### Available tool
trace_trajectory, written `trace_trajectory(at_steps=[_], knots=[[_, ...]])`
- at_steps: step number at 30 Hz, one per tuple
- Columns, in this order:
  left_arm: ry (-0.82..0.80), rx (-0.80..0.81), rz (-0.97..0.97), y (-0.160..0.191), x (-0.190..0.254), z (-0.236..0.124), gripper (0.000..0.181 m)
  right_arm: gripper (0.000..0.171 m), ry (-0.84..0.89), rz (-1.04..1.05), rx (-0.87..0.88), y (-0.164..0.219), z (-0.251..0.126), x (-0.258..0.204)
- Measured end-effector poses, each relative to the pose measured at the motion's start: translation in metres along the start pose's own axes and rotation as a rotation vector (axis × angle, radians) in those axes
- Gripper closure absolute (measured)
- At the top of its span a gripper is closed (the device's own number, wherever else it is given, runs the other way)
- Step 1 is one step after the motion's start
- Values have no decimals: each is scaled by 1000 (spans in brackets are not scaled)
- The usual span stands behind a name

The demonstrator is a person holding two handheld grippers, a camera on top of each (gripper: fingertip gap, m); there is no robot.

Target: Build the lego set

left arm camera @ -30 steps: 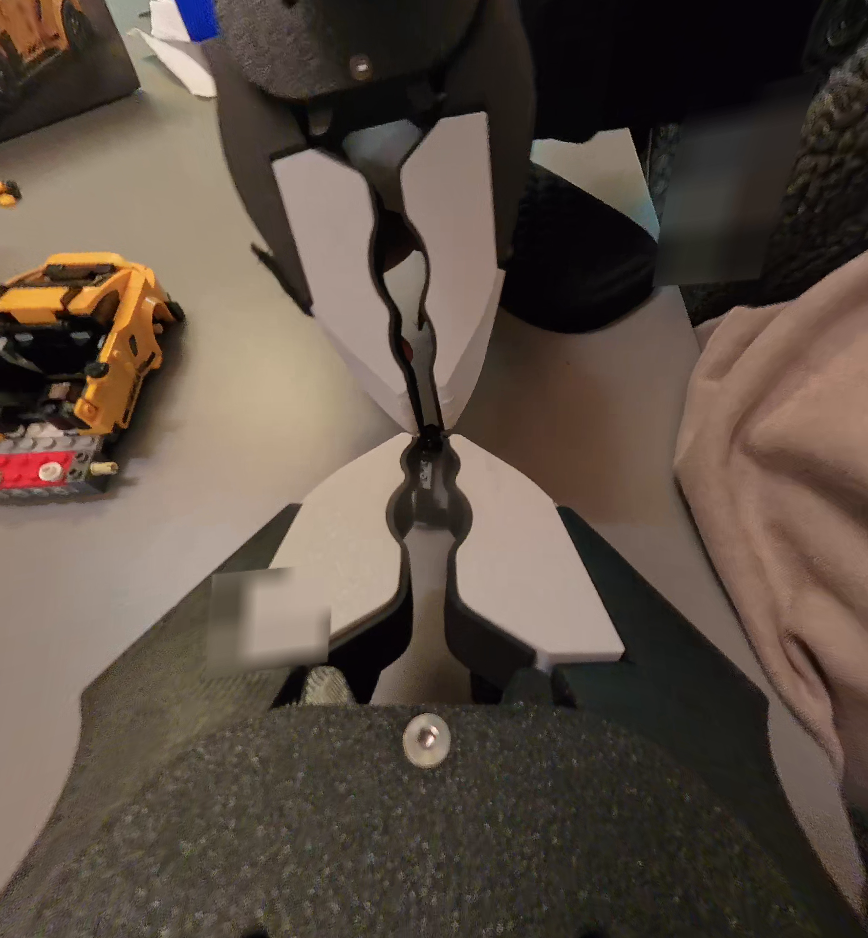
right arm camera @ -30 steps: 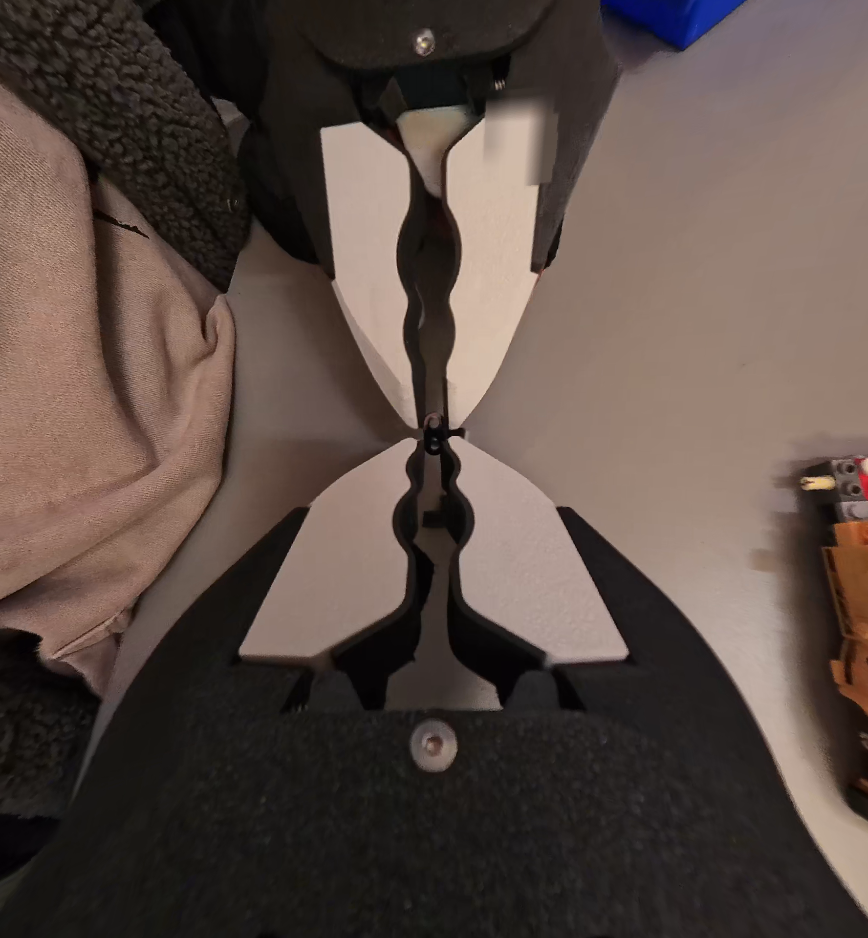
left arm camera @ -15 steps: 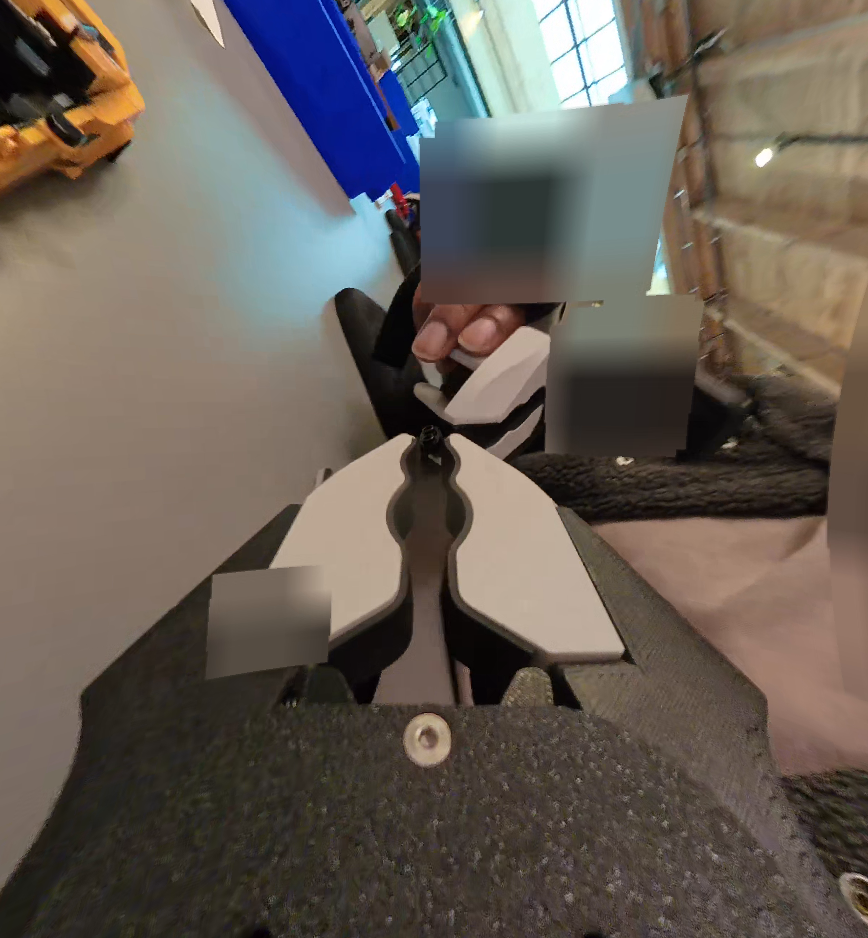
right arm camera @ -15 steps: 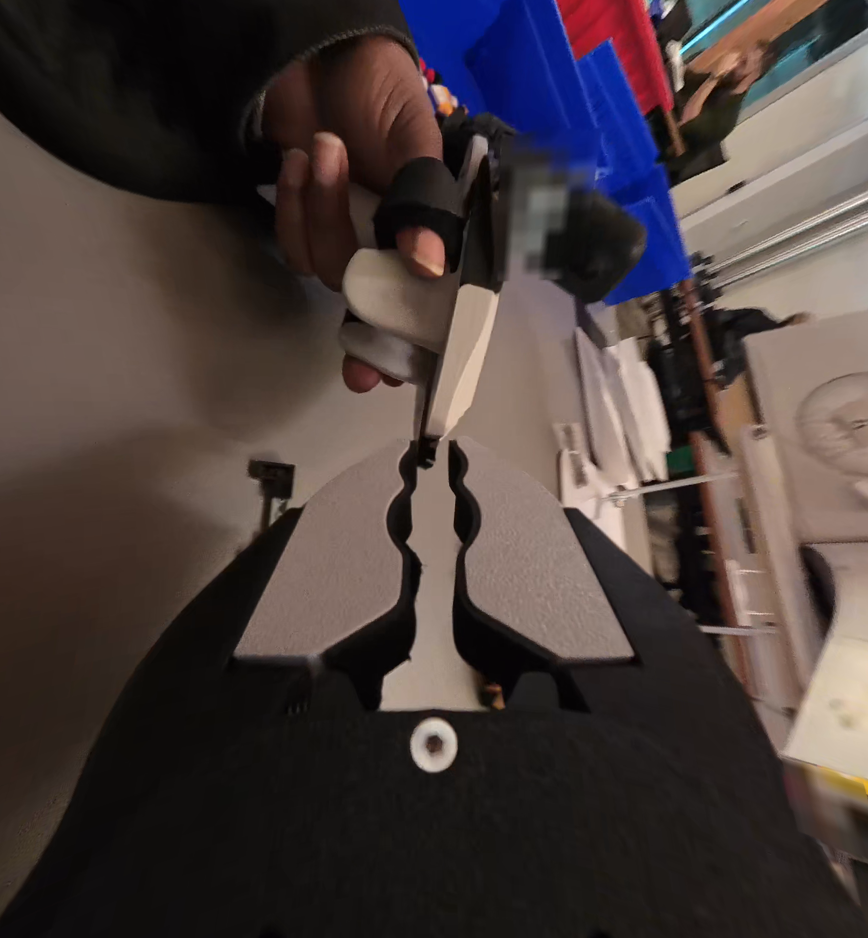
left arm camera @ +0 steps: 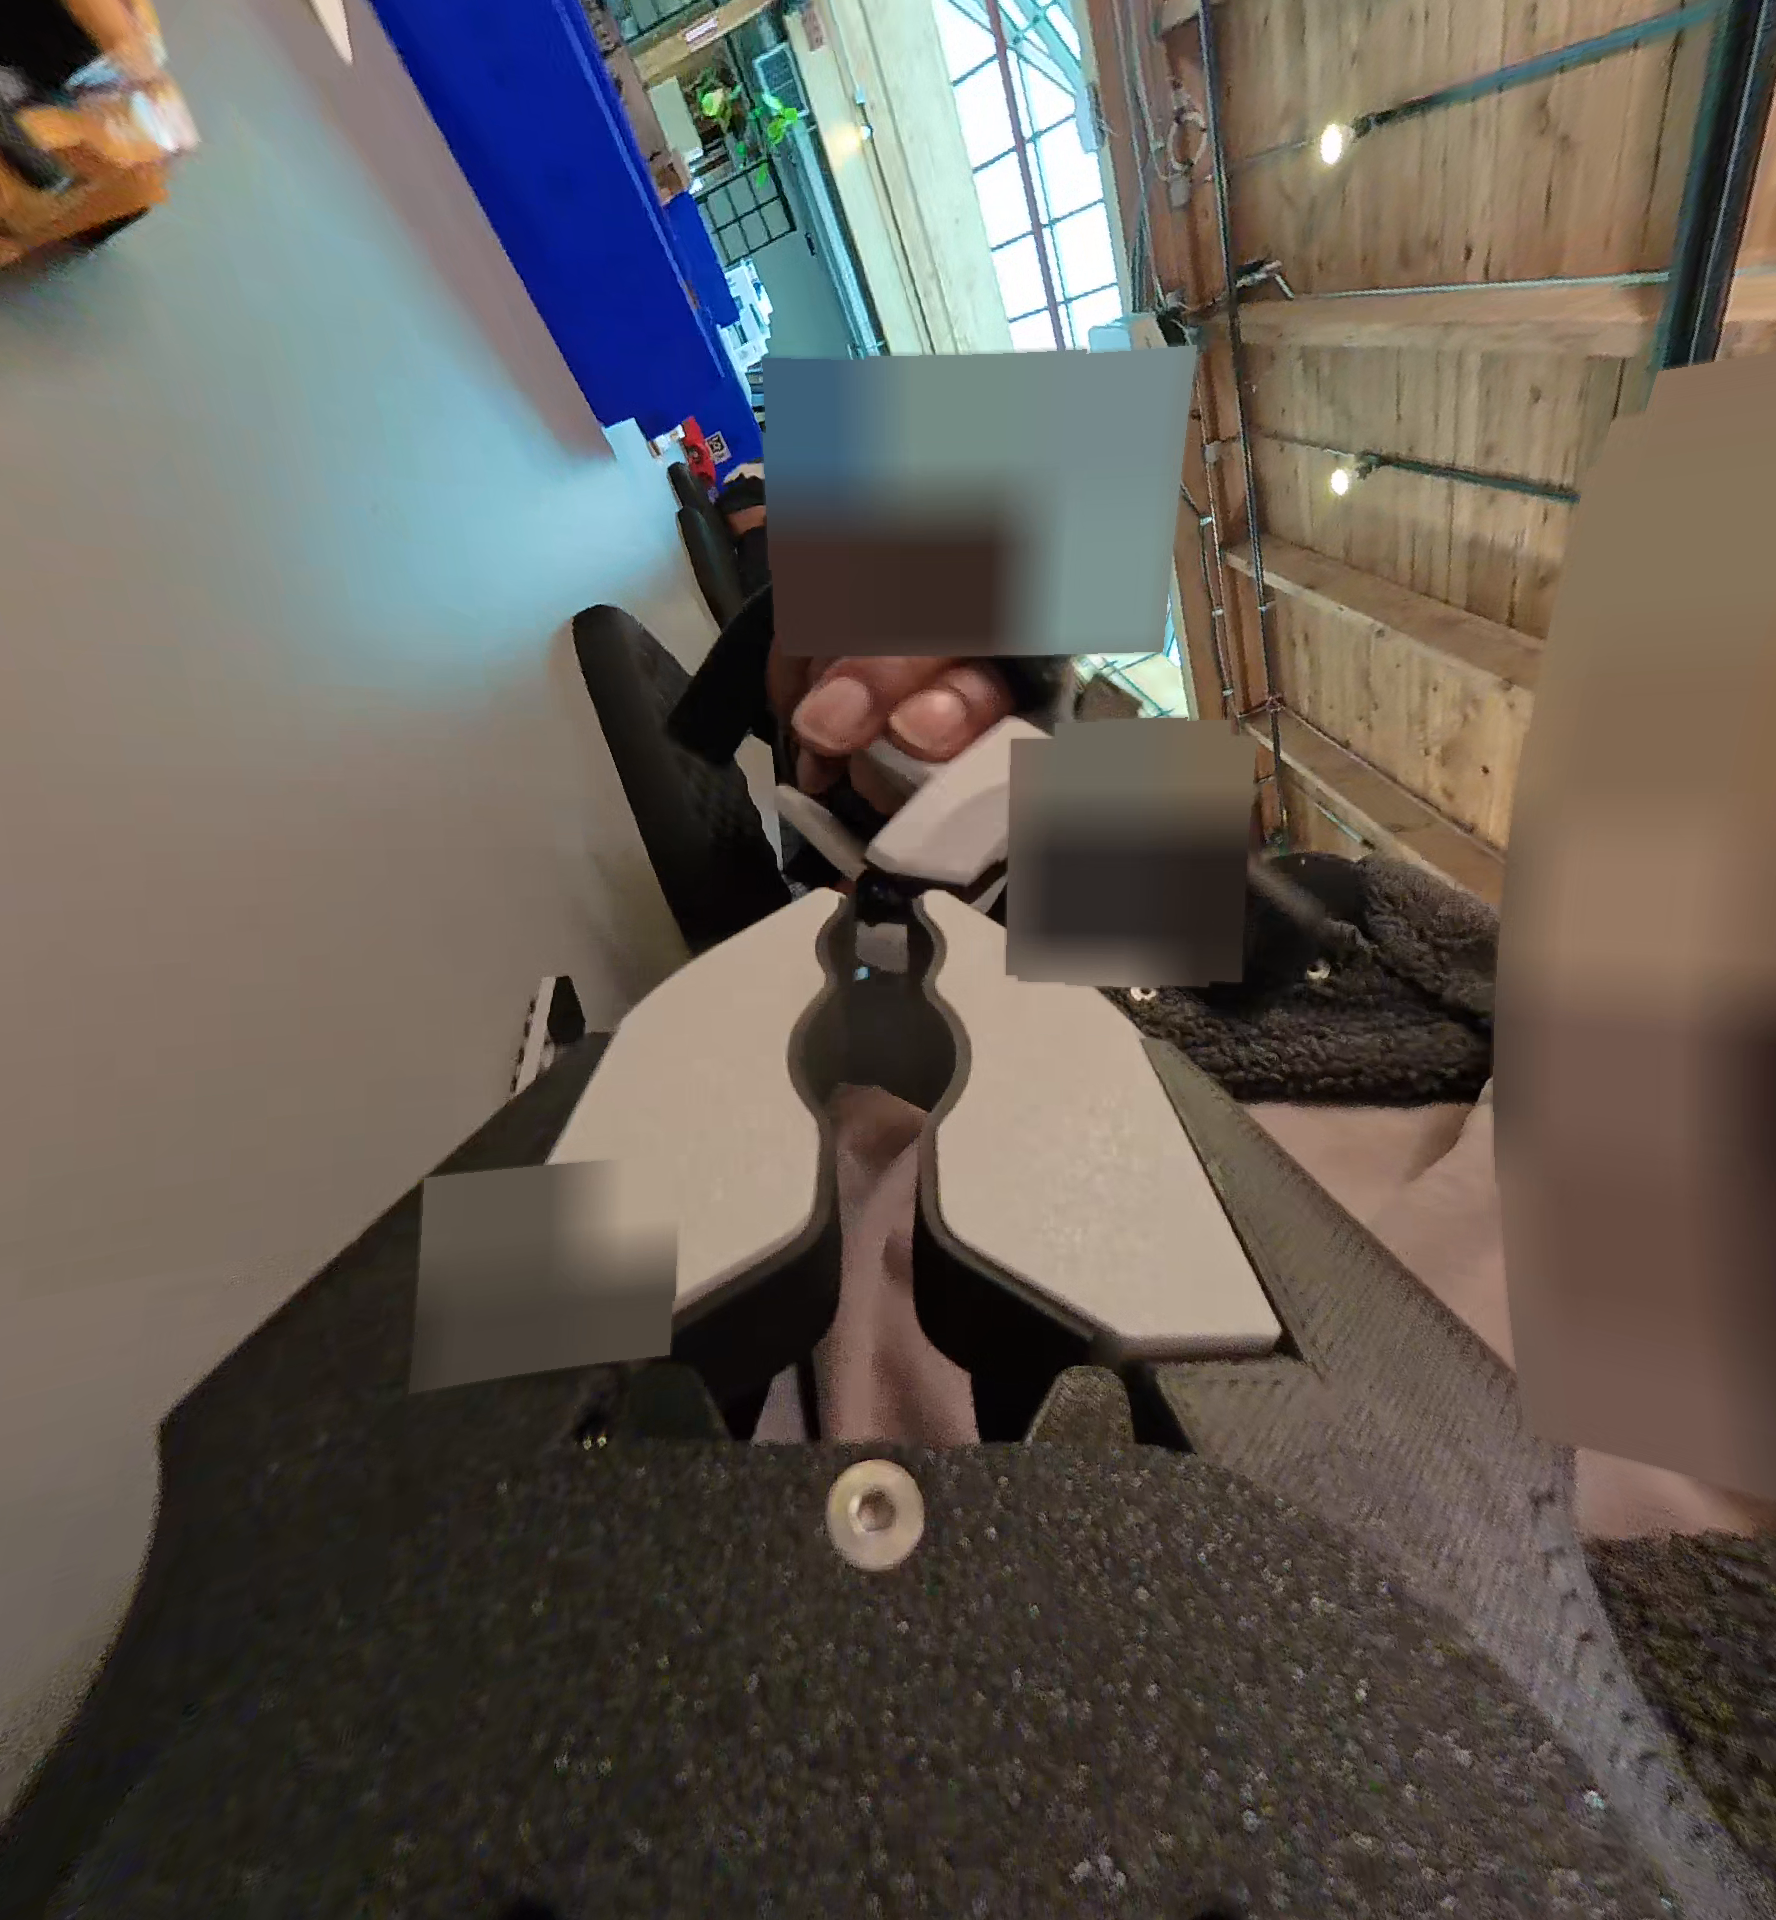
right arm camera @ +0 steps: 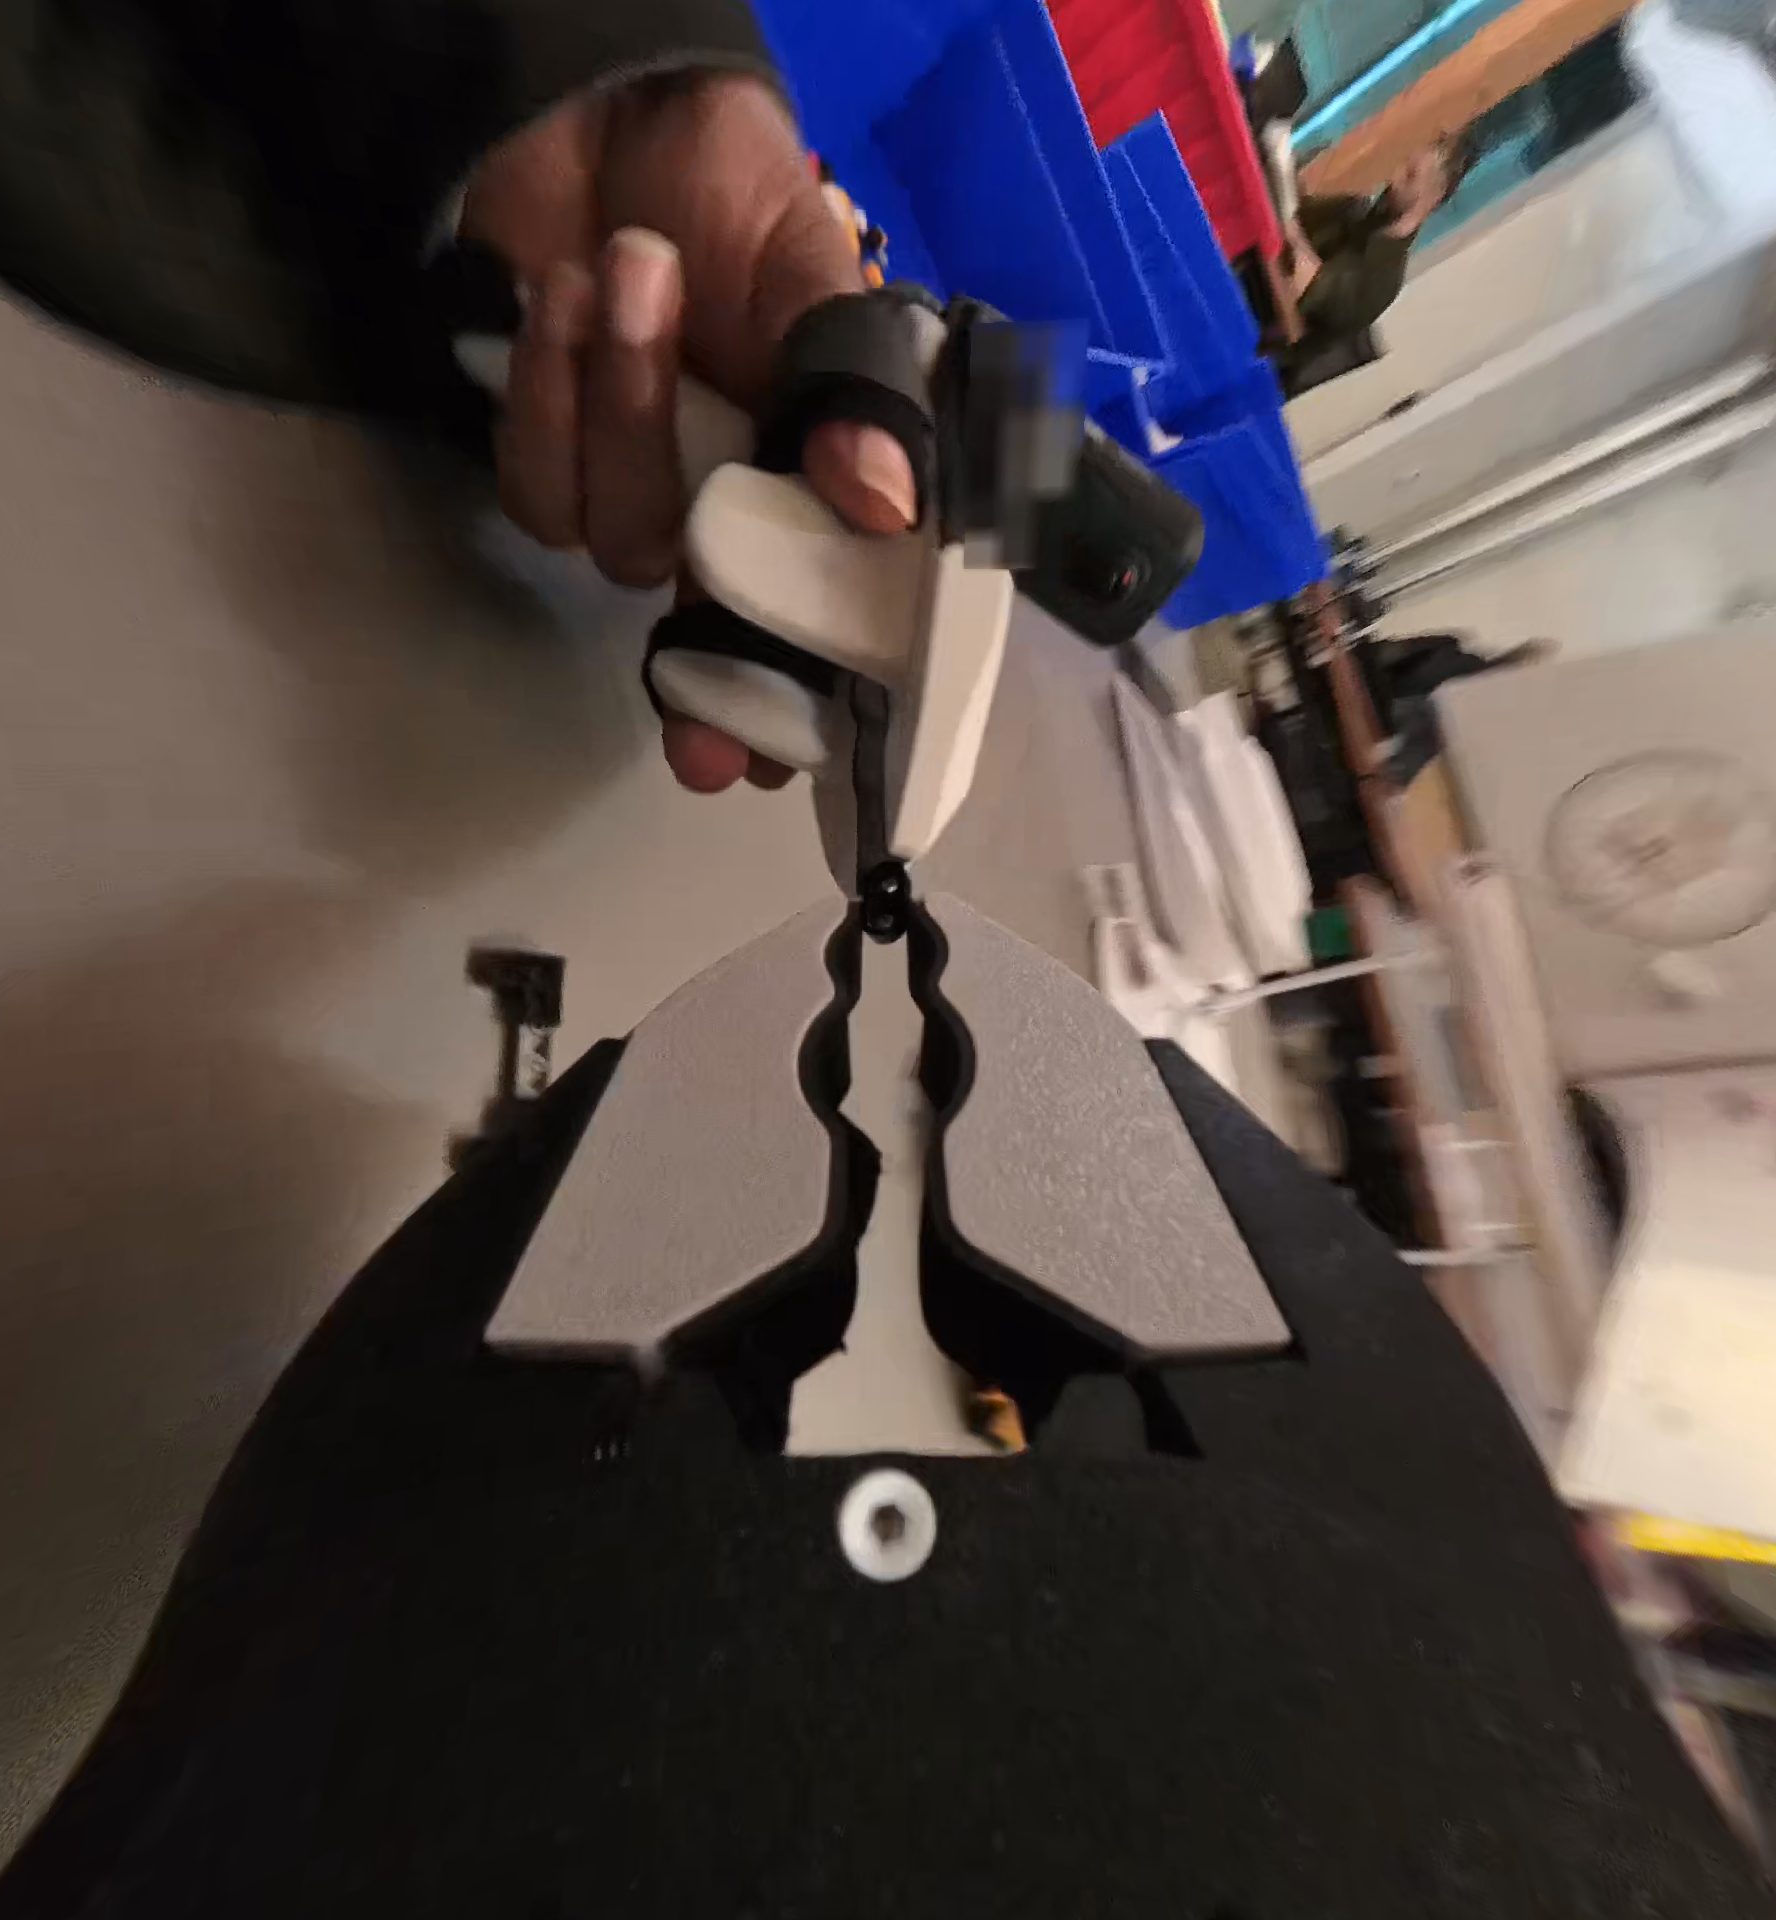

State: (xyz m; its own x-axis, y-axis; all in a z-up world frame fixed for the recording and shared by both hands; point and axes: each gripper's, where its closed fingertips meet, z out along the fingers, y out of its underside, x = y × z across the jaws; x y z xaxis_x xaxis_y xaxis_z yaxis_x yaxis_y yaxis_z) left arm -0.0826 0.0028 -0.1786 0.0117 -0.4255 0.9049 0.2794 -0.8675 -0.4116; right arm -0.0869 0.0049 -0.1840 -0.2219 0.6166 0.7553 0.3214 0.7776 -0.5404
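Note:
My left gripper [left arm camera: 879,906] and right gripper [right arm camera: 884,920] meet tip to tip, lifted off the grey table [left arm camera: 188,727]. Both are shut on a small black Lego piece [right arm camera: 884,902] pinched between the two pairs of fingertips; it also shows in the left wrist view [left arm camera: 879,896]. The views do not show whether it is one piece or two joined. The right gripper and the hand holding it [left arm camera: 884,717] face the left wrist view. The left gripper [right arm camera: 889,862] and its hand [right arm camera: 645,343] face the right wrist view. The orange Lego car [left arm camera: 42,156] lies at the top left, blurred.
A small dark Lego part [right arm camera: 515,997] lies on the table to the left of the right gripper. Blue bins [left arm camera: 551,208] stand at the table's far side. A person's dark fleece and beige clothing [left arm camera: 1331,1018] are close on the right.
Both grippers have rolled and tilted up from looking down at the table to looking sideways across the room. They stay tip to tip on the black piece. The car slid out toward the frame corner.

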Motion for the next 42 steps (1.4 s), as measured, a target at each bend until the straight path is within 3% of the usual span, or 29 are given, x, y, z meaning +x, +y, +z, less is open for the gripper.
trace_trajectory(at_steps=[1,4,7,10,14,20,29,42], knots=[[-14,5,55,-2,2,-1,169,164,-45,119,11,2,-2,1],[-121,-5,335,-5,5,-2,164,163,-194,440,67,5,-9,1],[-309,-73,688,-1,0,0,166,163,-334,634,112,3,-14,-8],[-387,-157,914,10,-3,8,166,164,-399,699,134,0,-16,-15],[-406,-217,1025,20,-4,12,169,164,-452,725,146,-4,-16,-22],[-444,-254,1110,23,-7,12,173,164,-505,744,143,-4,-17,-27],[-465,-275,994,22,-16,8,174,163,-447,639,90,4,-13,-28],[-497,-328,978,28,-26,9,174,164,-444,513,-19,12,-8,-39]])
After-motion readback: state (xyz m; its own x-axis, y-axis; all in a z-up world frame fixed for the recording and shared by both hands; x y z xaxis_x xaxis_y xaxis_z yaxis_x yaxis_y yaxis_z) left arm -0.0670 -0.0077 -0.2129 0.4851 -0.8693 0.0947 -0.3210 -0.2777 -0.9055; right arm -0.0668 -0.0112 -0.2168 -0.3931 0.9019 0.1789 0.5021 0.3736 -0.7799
